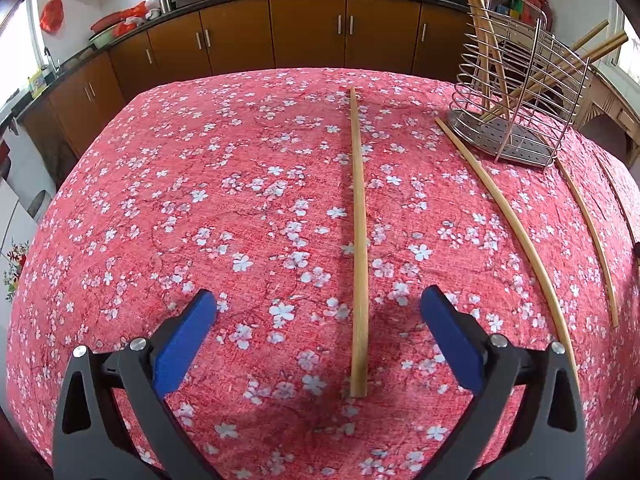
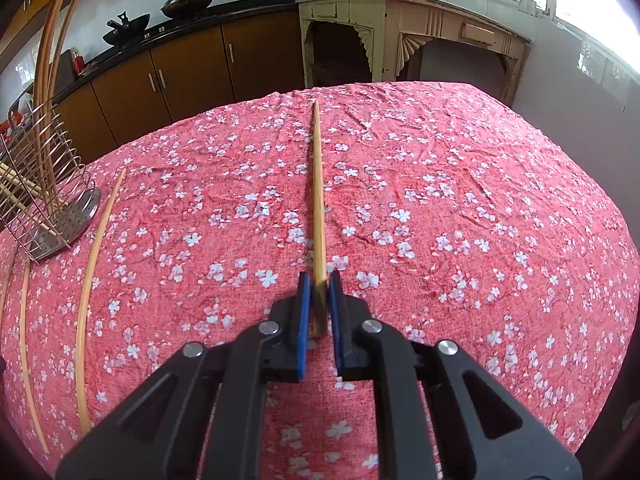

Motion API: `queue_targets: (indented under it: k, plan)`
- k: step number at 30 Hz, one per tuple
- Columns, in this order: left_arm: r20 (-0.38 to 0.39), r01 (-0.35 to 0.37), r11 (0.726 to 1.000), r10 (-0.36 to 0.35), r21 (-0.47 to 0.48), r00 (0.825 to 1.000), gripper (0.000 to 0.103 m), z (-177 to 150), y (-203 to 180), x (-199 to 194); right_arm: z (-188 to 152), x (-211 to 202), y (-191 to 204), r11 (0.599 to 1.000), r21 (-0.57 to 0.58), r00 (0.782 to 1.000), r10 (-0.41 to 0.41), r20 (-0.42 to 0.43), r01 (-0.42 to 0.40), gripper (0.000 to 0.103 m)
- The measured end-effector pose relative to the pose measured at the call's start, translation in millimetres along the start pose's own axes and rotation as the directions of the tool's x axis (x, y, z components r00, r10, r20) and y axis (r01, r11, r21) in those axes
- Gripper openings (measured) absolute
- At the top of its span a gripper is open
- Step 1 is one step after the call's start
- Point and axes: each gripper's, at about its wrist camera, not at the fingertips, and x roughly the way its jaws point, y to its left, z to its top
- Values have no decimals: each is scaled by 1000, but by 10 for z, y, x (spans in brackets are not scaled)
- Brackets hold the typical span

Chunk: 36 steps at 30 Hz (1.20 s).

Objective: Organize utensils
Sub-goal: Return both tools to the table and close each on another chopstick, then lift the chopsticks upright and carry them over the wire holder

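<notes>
A wooden chopstick (image 1: pixel 359 216) lies lengthwise on the red floral tablecloth between the open jaws of my left gripper (image 1: pixel 318 304), whose blue pads stand wide apart and touch nothing. Two more chopsticks (image 1: pixel 516 232) (image 1: pixel 592 236) lie to its right. A wire utensil rack (image 1: pixel 524 108) at the far right holds several chopsticks. In the right wrist view my right gripper (image 2: pixel 320 280) is shut on the near end of another chopstick (image 2: pixel 318 196), which points away over the cloth. The rack (image 2: pixel 44 196) shows at the left there, with loose chopsticks (image 2: pixel 90 280) beside it.
The table (image 2: pixel 480 200) is covered in red cloth with white blossoms. Brown kitchen cabinets (image 1: pixel 308 28) with a black counter, woks and red bags run behind it. A cream wooden sideboard (image 2: pixel 400 32) stands beyond the far edge under bright windows.
</notes>
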Motion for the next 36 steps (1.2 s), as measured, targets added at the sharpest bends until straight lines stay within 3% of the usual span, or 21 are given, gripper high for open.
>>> queue_targets:
  k: [10, 12, 14, 17, 25, 29, 32, 36]
  plan:
    - [3, 2, 1000, -2, 2, 1000, 99, -48, 14, -46, -17, -23, -36, 1000, 4, 1000, 14, -2, -14, 12]
    - [14, 13, 1000, -13, 16, 1000, 91, -107, 8, -105, -45, -49, -25, 1000, -4, 1000, 11, -2, -11, 12]
    - [33, 26, 999, -27, 36, 999, 74, -156, -26, -171, -63, -66, -31, 1000, -6, 1000, 15, -2, -15, 12]
    - [42, 37, 998, -40, 57, 998, 63, -190, -68, -212, -80, -81, -43, 1000, -4, 1000, 21, -3, -21, 12]
    - [46, 58, 995, -62, 82, 997, 52, -210, -137, -256, -103, -99, -47, 1000, -7, 1000, 21, -4, -21, 12]
    - [55, 51, 996, -55, 71, 997, 22, -206, -117, -272, -106, -104, -78, 999, 6, 999, 35, -3, -35, 8]
    - [56, 50, 996, -55, 80, 997, 7, -208, -89, -279, -108, -112, -83, 999, 12, 999, 42, 0, -42, 8]
    - [46, 69, 994, -73, 85, 996, 7, -219, -29, -300, -113, -153, -138, 998, 24, 998, 65, 20, -65, 8]
